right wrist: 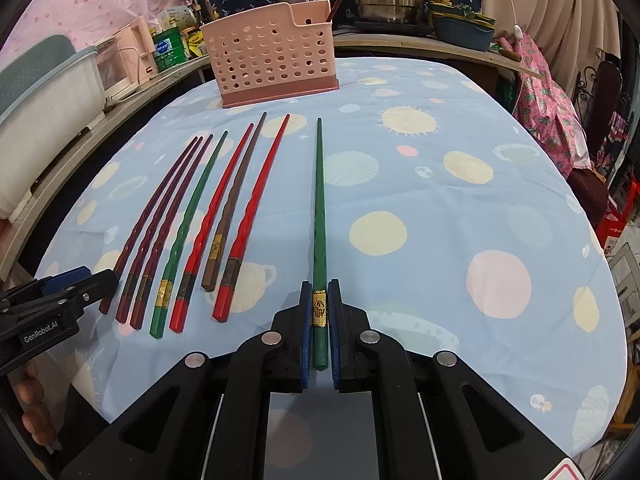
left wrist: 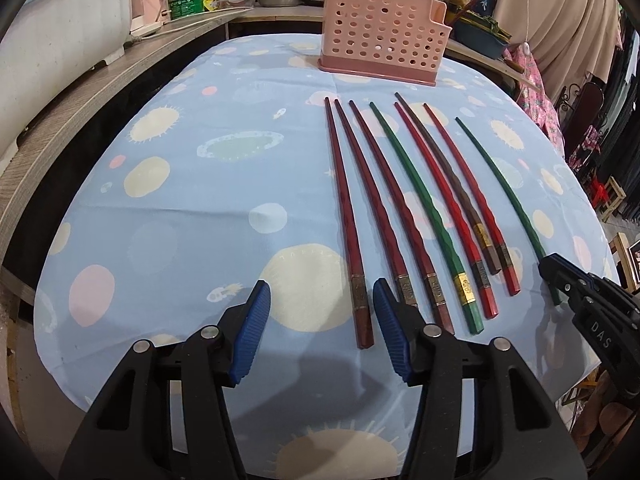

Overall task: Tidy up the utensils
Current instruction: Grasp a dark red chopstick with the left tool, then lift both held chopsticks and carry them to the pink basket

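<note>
Item: desk (right wrist: 460, 184), round-edged, draped in a pale blue cloth (left wrist: 192, 216) printed with cream, pink and mint planets and suns. We note open cloth across its whole right half in the right wrist view, and across the left half in the left wrist view; the near rim drops away just behind both tongs.

Item: pink rack (right wrist: 268, 64), plastic, perforated with round holes, on a darker pink base, standing near the far edge. We see clear cloth between it and the chopstick tips.

Item: seven loose chopsticks (left wrist: 404, 216), lying side by side, tips toward the rack, butts toward us. Three are dark maroon, one green, two bright red, one brown. The shafts are faceted with a slight twist, tapering to fine tips, and carry a metallic band near the butt.

Item: green chopstick (right wrist: 320, 216), gold-banded, set apart to the right of the row. Our right tongs (right wrist: 320, 312) are clamped on it at the band, the blue ribbed pads (right wrist: 306, 320) pressing either side, the butt end projecting back between them. We cannot tell whether the shaft rests on the cloth.

Item: left tongs (left wrist: 322, 312), spread wide, holding nothing, hovering low at the near edge; the leftmost maroon chopstick's butt lies between the pads.

Item: wooden counter (left wrist: 104, 88) beyond the desk's left rim, crowded with bottles, pots and a white tub.
</note>
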